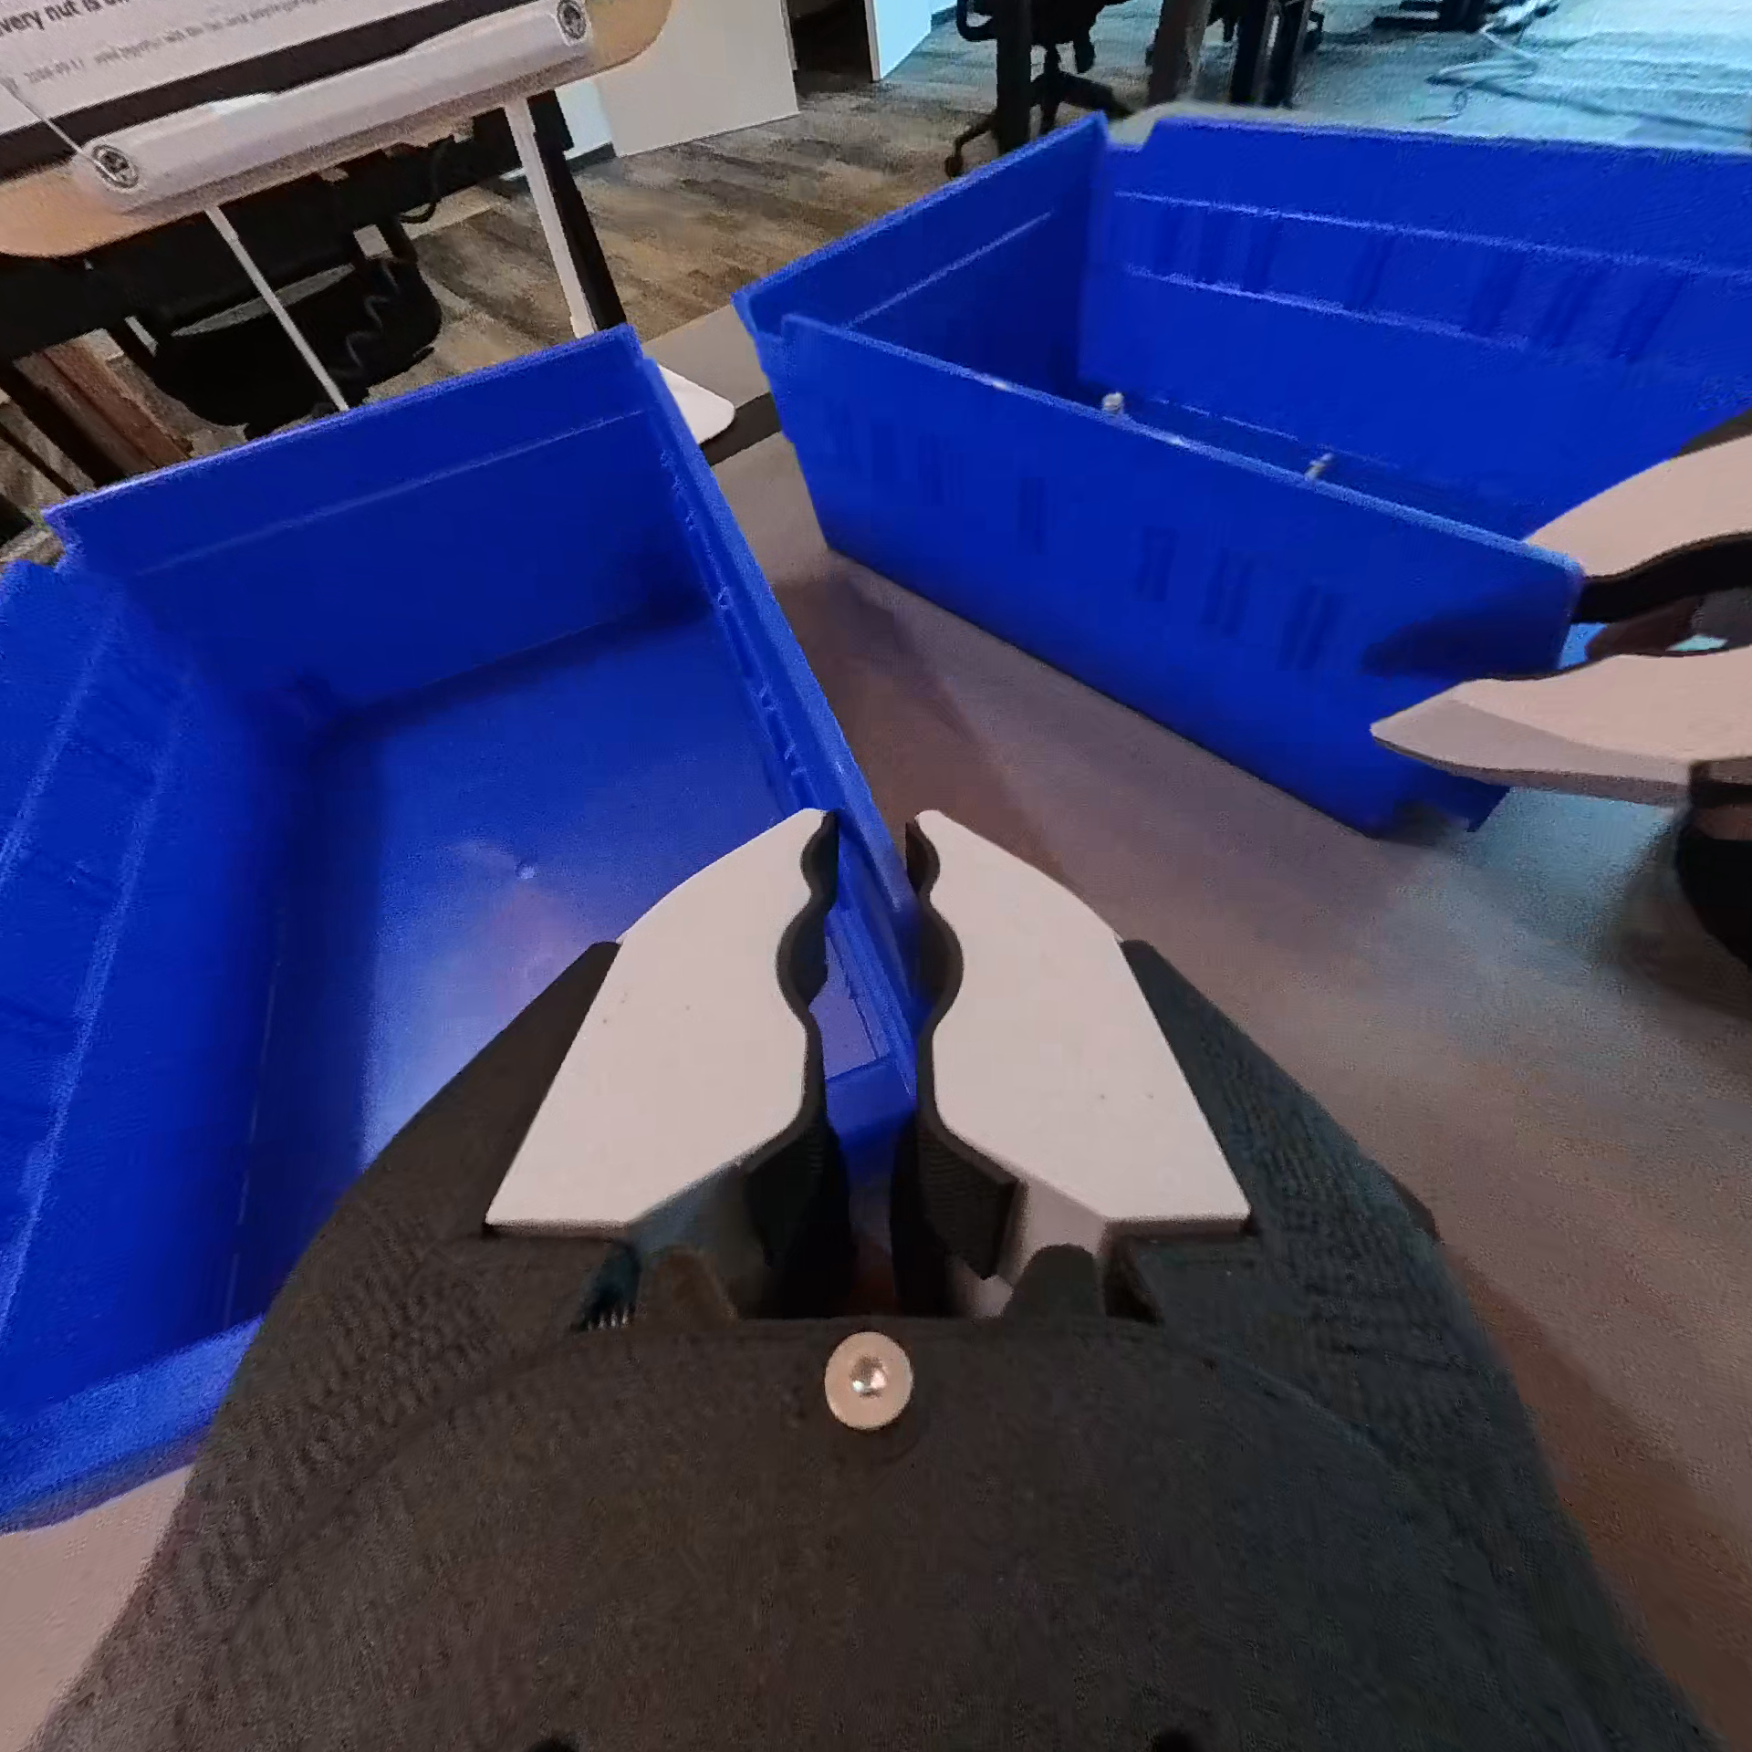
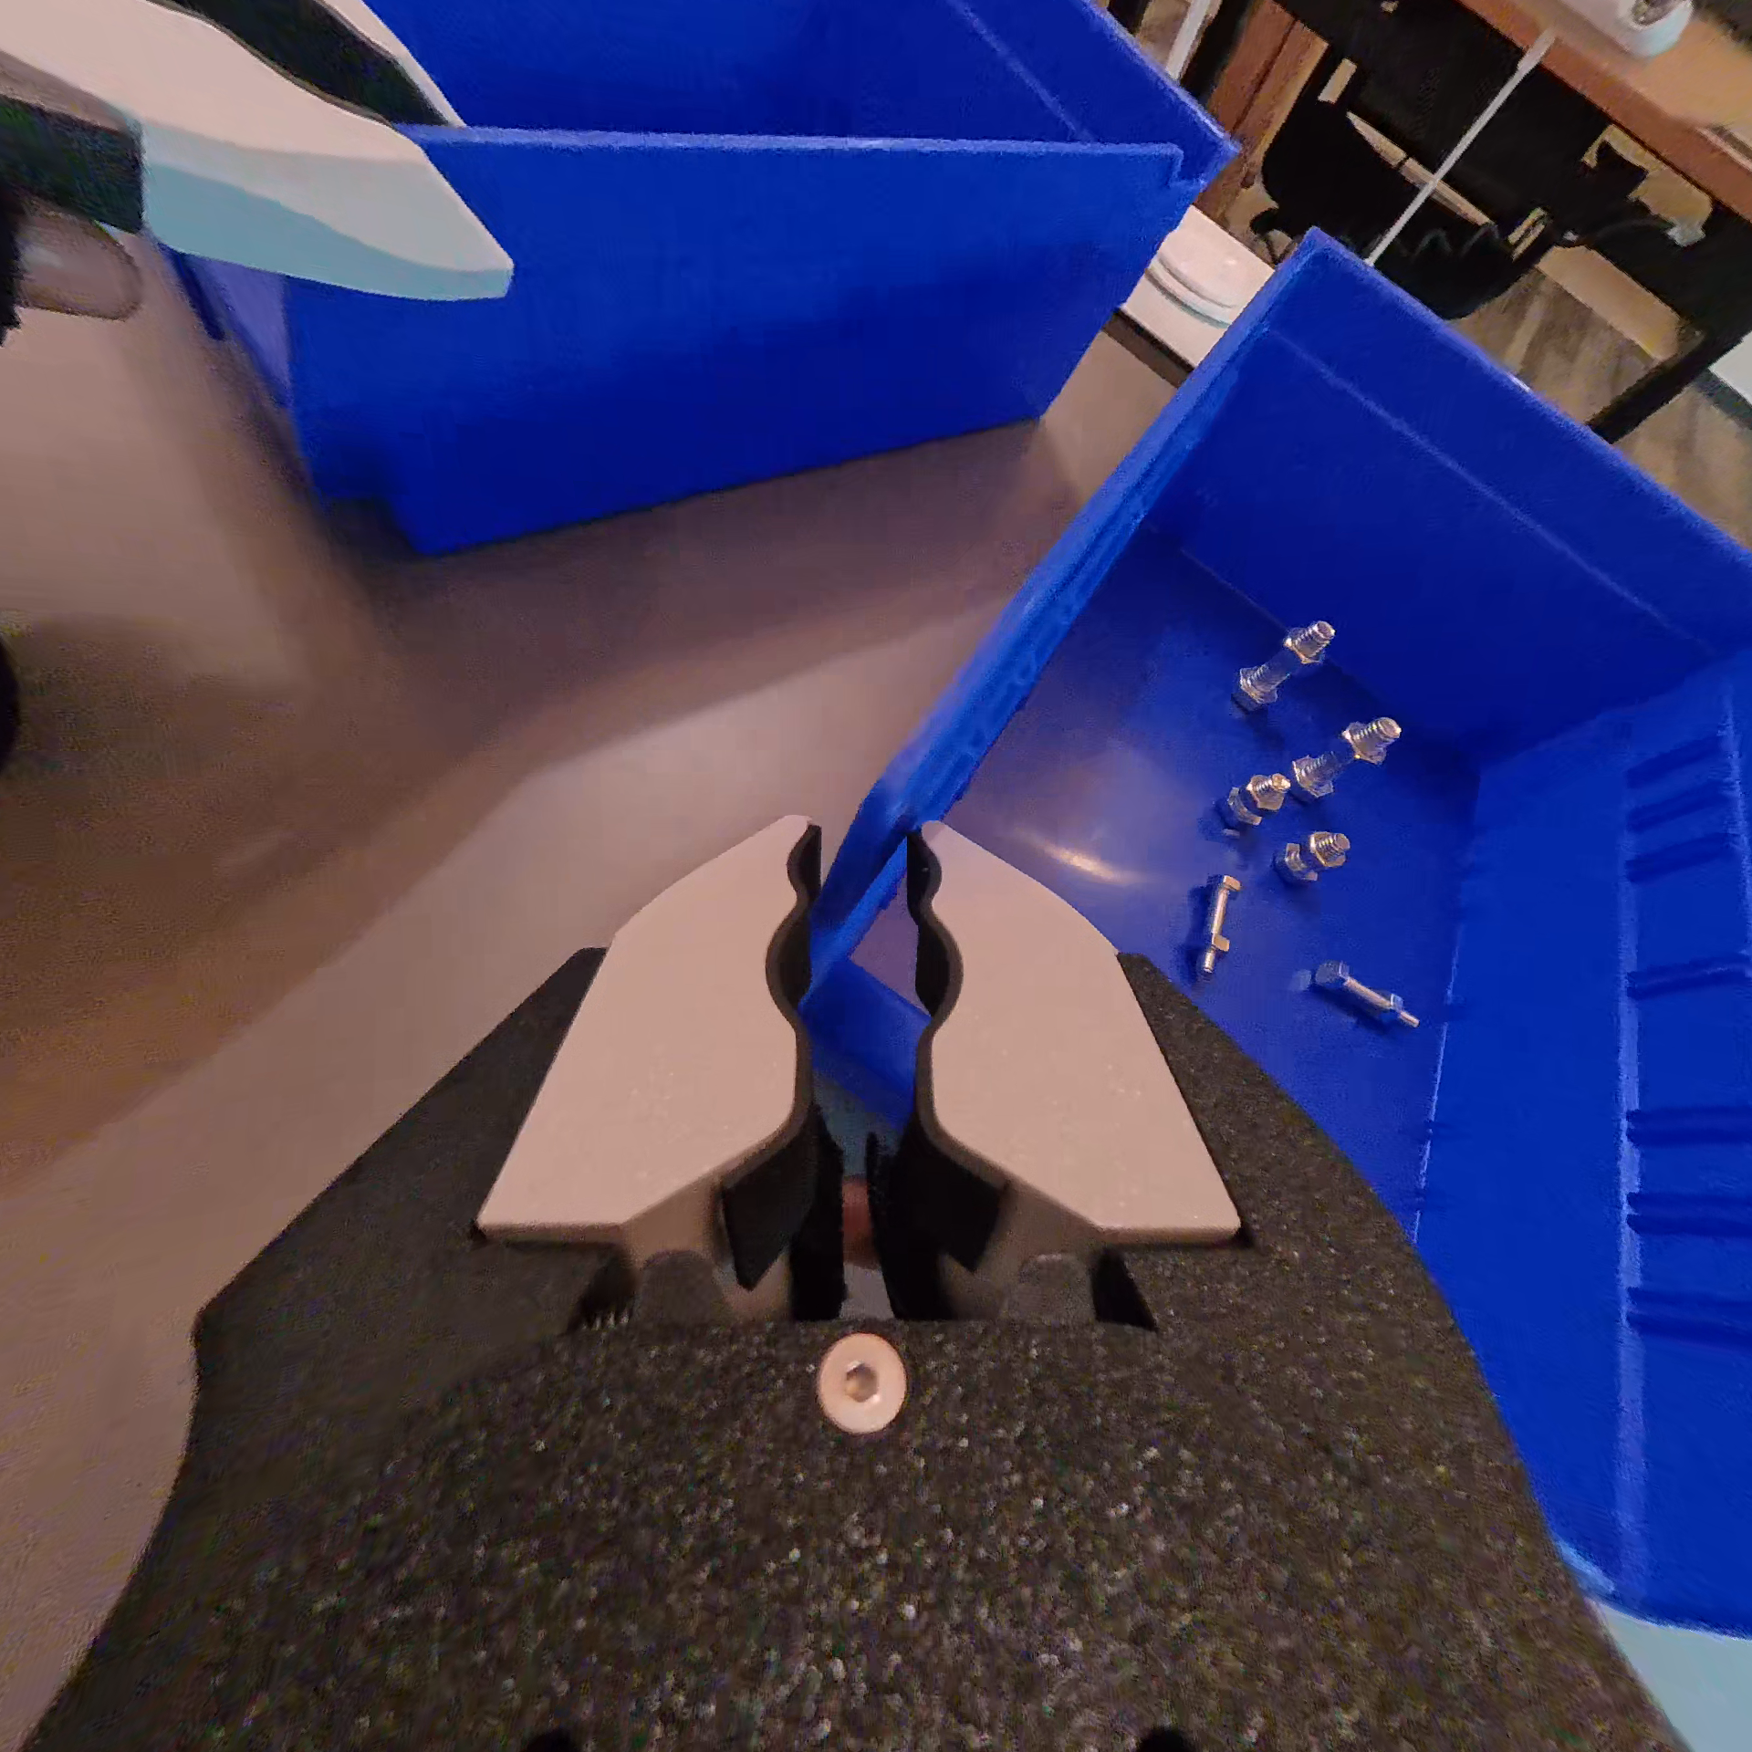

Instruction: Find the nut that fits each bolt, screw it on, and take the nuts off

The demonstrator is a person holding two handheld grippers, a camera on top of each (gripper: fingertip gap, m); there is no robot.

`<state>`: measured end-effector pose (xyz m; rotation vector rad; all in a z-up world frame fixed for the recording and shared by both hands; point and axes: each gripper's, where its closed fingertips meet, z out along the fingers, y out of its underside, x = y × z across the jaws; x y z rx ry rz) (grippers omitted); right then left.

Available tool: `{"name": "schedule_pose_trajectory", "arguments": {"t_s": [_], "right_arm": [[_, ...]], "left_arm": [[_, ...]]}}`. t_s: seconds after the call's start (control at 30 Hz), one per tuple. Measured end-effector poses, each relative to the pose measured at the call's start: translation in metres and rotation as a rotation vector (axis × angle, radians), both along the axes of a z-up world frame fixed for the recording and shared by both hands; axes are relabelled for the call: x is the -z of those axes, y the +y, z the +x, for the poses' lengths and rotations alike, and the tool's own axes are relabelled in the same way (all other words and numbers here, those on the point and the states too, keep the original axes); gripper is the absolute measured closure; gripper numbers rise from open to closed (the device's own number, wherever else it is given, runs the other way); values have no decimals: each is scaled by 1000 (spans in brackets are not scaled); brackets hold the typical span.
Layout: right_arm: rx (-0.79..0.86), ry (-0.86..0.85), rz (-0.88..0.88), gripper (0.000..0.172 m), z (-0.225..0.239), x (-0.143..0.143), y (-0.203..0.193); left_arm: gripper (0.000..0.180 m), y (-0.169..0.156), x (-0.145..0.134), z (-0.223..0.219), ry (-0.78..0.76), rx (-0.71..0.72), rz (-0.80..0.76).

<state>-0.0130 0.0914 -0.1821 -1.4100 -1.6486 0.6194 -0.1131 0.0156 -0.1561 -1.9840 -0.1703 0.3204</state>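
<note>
Both grippers straddled bin walls — left gripper (image 1: 872, 834) clamped the empty blue bin (image 1: 758, 607), right gripper (image 2: 863, 844) the bolt bin (image 2: 1071, 607) — likely repositioning them.

We saw a smooth grey-brown table (image 1: 1185, 948) carrying two blue bins. In the left wrist view, one bin (image 1: 379, 758) sat at nine o'clock, its floor bare as far as we could see, its right wall running toward six o'clock. The second bin (image 1: 1185, 569) lay at one to two o'clock, apart from the first, a strip of tabletop between them. In the right wrist view the first bin (image 2: 711, 332) stood at twelve o'clock and the second (image 2: 1564, 1138) filled three o'clock. Whether the bins rested flat on the table, we could not tell.
</note>
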Motion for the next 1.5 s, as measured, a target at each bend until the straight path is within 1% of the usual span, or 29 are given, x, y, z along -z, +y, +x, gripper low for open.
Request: {"name": "schedule_pose_trajectory", "arguments": {"t_s": [0.03,0.07,0.1,0.17,0.2,0.27,0.3,0.37,0.43,0.47,0.53,0.57,0.6,0.63,0.67,0.7,0.73,0.8,0.87,0.9,0.93,1.0,1.07,1.13,1.17,1.3,1.4,1.5], "right_arm": [[-17,2,-11,153,-1,0,-4],[-49,5,-30,150,0,-1,-9],[-87,28,-68,140,1,-5,-14],[-154,127,-167,114,8,-26,-21],[-164,191,-212,107,13,-40,-17],[-105,339,-275,100,27,-69,10],[-35,415,-288,99,37,-82,32],[186,525,-251,102,63,-96,91],[379,517,-167,106,88,-90,145],[427,460,-142,108,95,-79,163],[426,258,-179,98,95,-40,178],[400,174,-217,93,92,-23,178],[364,132,-249,92,87,-11,174],[335,125,-271,98,81,-5,171],[315,123,-281,108,77,-1,168],[300,113,-278,123,74,1,165],[315,98,-248,133,74,2,166],[346,53,-143,161,78,2,169],[338,19,-94,163,79,1,158],[352,5,-39,163,81,0,156],[371,-1,29,161,84,-2,155],[390,31,93,161,88,-11,148],[420,72,165,162,91,-26,141],[449,79,205,162,98,-41,136],[453,112,204,163,101,-51,133],[468,180,247,163,107,-98,120],[433,207,245,163,96,-132,102],[381,238,265,162,73,-160,81]], "left_arm": [[159,-1,0,-1,0,-25,-3],[140,-3,-3,-4,22,-73,2],[122,-4,-10,-3,56,-109,30],[104,-1,-32,16,106,-115,154],[101,4,-41,34,102,-85,218],[100,16,-47,71,35,-1,279],[101,23,-46,88,-13,41,296],[101,37,-41,111,-95,101,317],[101,51,-29,117,-138,113,280],[101,57,-21,114,-147,98,253],[101,69,-9,110,-192,88,215],[101,74,-5,109,-222,88,207],[101,78,-2,110,-249,96,197],[101,82,1,111,-271,106,187],[101,84,5,111,-284,105,175],[101,87,8,110,-286,100,158],[101,89,12,106,-279,86,136],[103,92,23,99,-257,63,74],[106,94,32,92,-230,36,23],[116,92,33,87,-199,22,6],[137,89,34,80,-167,4,-19],[148,85,31,74,-128,12,-43],[159,82,23,69,-22,-14,-75],[161,83,13,72,-7,3,-51],[161,82,6,73,-6,12,-25],[161,71,-40,76,63,15,28],[161,50,-75,67,79,-1,37],[161,21,-103,51,120,-52,50]]}}
